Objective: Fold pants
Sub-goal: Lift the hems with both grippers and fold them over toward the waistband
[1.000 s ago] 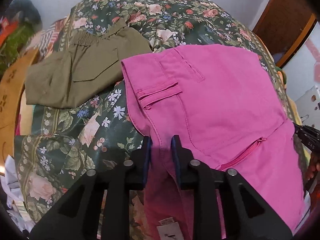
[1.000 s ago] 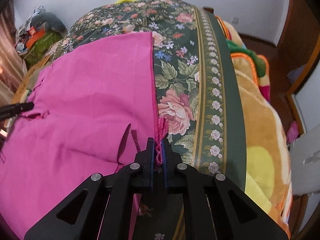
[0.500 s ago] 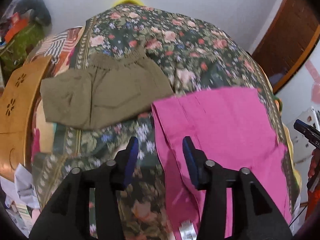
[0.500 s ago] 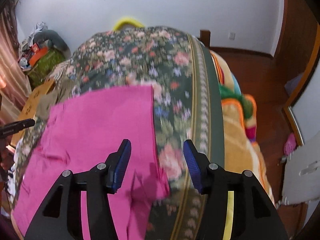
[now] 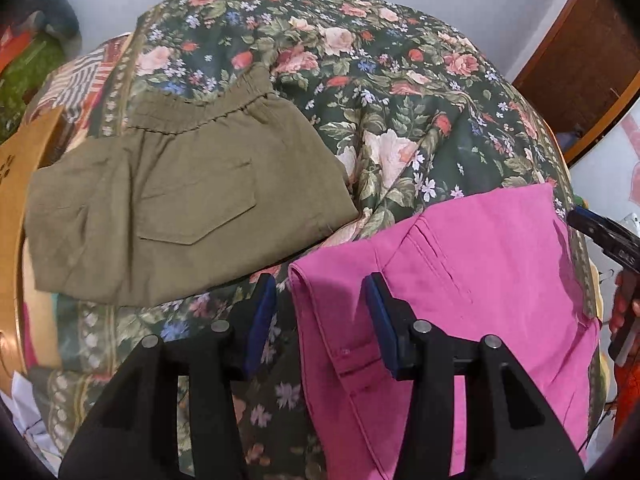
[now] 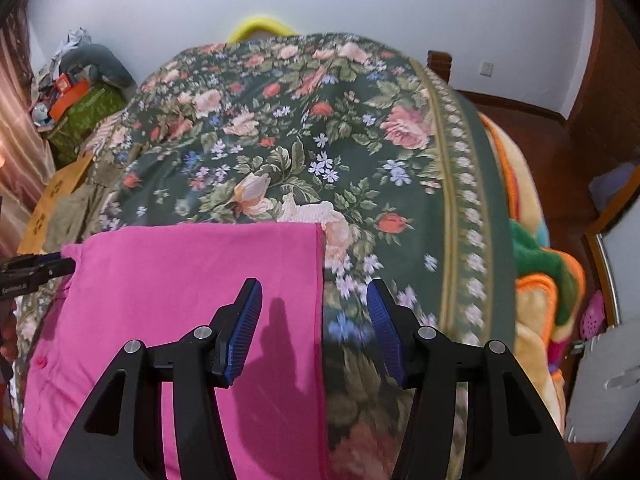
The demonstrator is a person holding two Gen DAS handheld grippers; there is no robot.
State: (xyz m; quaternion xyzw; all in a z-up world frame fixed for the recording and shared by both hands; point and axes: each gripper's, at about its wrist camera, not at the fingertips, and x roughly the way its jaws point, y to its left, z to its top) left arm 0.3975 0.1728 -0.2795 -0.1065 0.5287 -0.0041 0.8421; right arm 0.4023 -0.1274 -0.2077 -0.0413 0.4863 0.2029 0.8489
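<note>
Pink pants [image 5: 472,280] lie folded flat on the floral bedspread [image 5: 360,72]; in the right wrist view the pink pants [image 6: 180,288] show a straight right edge. My left gripper [image 5: 320,312] is open and empty, held above the pants' left edge. My right gripper [image 6: 316,312] is open and empty, held above the pants' right edge. The right gripper also shows at the right rim of the left wrist view [image 5: 608,240], and the left gripper at the left rim of the right wrist view [image 6: 36,272].
Folded olive pants [image 5: 180,200] lie on the bed to the left of the pink pants. A wooden headboard [image 5: 16,184] stands at the far left. An orange and green blanket [image 6: 536,264] hangs at the bed's right side. Clutter [image 6: 80,92] sits by the wall.
Both grippers have opened, let go of the pink pants and lifted away. The pants now lie flat on the bed.
</note>
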